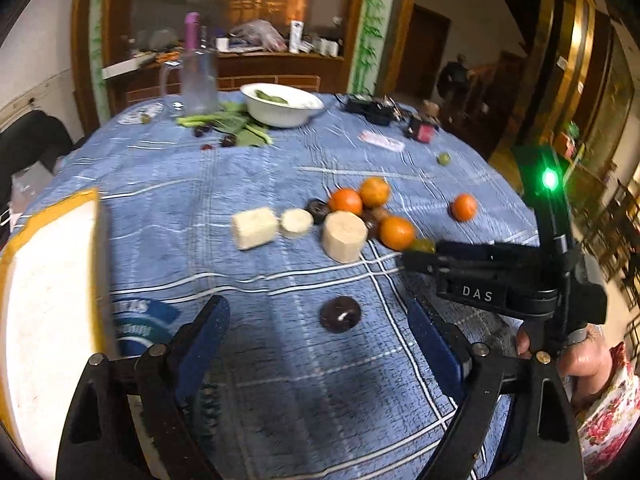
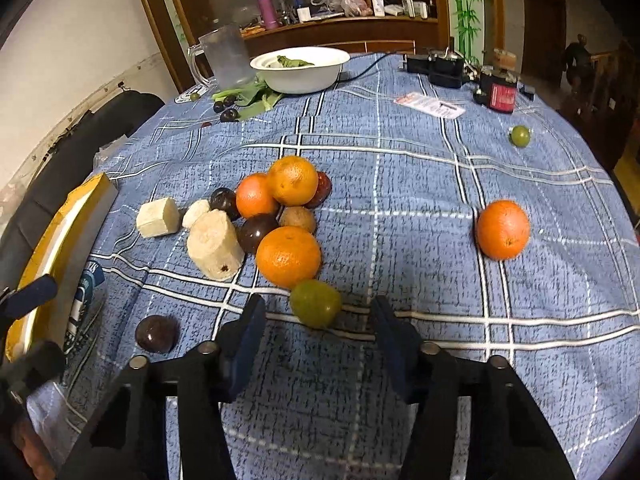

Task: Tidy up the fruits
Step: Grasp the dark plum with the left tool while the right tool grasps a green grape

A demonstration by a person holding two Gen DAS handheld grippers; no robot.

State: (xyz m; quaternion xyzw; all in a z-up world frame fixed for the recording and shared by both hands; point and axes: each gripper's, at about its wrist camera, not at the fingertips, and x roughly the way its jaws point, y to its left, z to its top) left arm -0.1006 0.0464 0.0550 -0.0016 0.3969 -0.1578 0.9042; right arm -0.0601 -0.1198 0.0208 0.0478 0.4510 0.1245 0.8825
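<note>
A pile of oranges [image 2: 288, 256], dark plums [image 2: 256, 232] and pale sugarcane chunks [image 2: 214, 246] lies mid-table on the blue checked cloth. A green plum [image 2: 316, 302] sits just ahead of my open right gripper [image 2: 318, 322], between its fingertips' line. A lone orange [image 2: 503, 229] lies to the right. A dark plum [image 1: 340, 314] lies on the cloth just beyond my open, empty left gripper [image 1: 320, 328]; it also shows in the right wrist view [image 2: 157, 333]. The right gripper [image 1: 416, 258] reaches toward the pile in the left wrist view.
A yellow-rimmed white tray [image 1: 48, 320] stands at the left table edge. A white bowl [image 2: 300, 68] with greens, a clear jug [image 2: 224, 58], small dark plums [image 2: 226, 108], a green plum [image 2: 520, 136] and black devices [image 2: 440, 66] sit at the far side.
</note>
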